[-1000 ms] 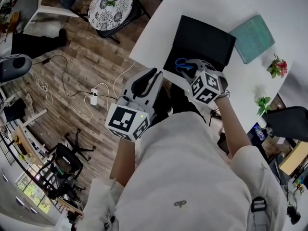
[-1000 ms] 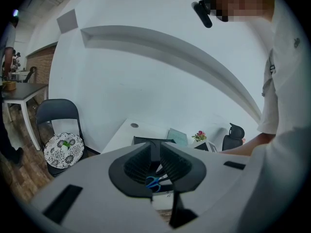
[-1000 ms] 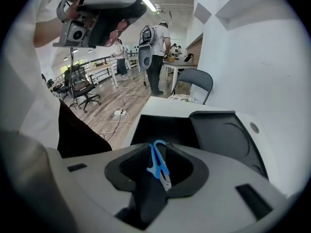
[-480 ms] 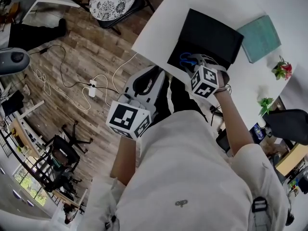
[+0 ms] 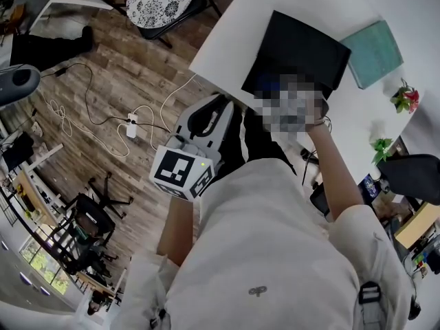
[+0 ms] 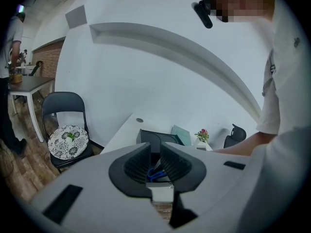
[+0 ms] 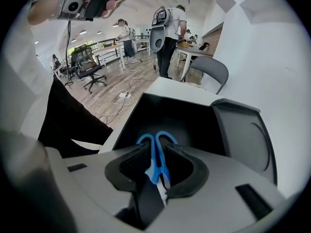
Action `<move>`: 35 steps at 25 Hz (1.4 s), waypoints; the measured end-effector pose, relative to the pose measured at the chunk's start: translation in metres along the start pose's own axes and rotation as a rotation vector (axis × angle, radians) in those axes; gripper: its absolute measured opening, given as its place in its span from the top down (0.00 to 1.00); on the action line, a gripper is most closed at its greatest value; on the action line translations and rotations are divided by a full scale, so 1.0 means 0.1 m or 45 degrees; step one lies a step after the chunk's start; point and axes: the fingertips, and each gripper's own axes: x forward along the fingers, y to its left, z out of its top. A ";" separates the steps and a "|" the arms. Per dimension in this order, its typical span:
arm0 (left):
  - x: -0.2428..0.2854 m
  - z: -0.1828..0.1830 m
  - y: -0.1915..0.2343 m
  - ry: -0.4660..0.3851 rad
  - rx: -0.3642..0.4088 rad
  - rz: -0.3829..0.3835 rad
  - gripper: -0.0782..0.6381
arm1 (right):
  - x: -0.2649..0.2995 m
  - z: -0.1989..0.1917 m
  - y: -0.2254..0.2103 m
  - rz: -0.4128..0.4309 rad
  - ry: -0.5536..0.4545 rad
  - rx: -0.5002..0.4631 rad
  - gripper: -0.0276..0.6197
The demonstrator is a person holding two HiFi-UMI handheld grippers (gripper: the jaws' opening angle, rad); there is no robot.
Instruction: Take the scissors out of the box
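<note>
A black box [image 5: 295,50] lies with its lid open at the near corner of a white table [image 5: 227,33]. Blue-handled scissors [image 7: 156,152] stand just over the box's dark inside [image 7: 165,113], handles pointing away from me. My right gripper [image 7: 156,165] is shut on them at the handle shanks. In the head view a mosaic patch covers that gripper and the scissors. My left gripper [image 5: 221,103] hangs off the table's near edge, over the wooden floor, shut with nothing in it. Through its jaws [image 6: 155,152] I see a bit of blue scissors [image 6: 154,174] and the box [image 6: 148,136] beyond.
The box lid [image 7: 245,135] lies folded back to the right. A teal book [image 5: 371,52] and small potted plants [image 5: 402,98] sit further along the table. A chair with a patterned cushion [image 5: 159,2] and cables with a power strip [image 5: 130,126] are on the floor to the left.
The right gripper stays on the scissors at the box's near end, barely shifted. A mosaic patch now hides it in the head view. The left gripper holds still.
</note>
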 end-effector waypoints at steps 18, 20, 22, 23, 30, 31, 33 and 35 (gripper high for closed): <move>-0.01 -0.02 0.03 0.006 -0.009 0.015 0.79 | 0.06 -0.04 0.00 0.040 -0.013 0.011 0.79; -0.02 -0.02 0.02 0.004 -0.011 0.016 0.79 | 0.06 -0.04 0.00 0.044 -0.018 0.015 0.80; -0.02 -0.02 0.02 0.003 -0.011 0.016 0.79 | 0.05 -0.04 0.00 0.044 -0.019 0.017 0.80; -0.03 -0.02 0.02 0.003 -0.010 0.016 0.79 | 0.05 -0.04 0.00 0.040 -0.020 0.017 0.81; -0.07 0.01 -0.01 -0.006 0.007 0.020 0.79 | 0.02 -0.03 -0.01 0.012 -0.039 0.063 0.81; -0.07 0.02 -0.01 -0.007 0.010 0.021 0.79 | 0.02 -0.03 -0.02 0.009 -0.041 0.063 0.81; -0.09 0.02 -0.03 -0.008 0.017 0.021 0.79 | 0.00 -0.01 -0.03 0.001 -0.049 0.065 0.81; -0.11 0.02 -0.05 -0.010 0.023 0.020 0.79 | -0.04 0.00 -0.04 -0.008 -0.061 0.076 0.81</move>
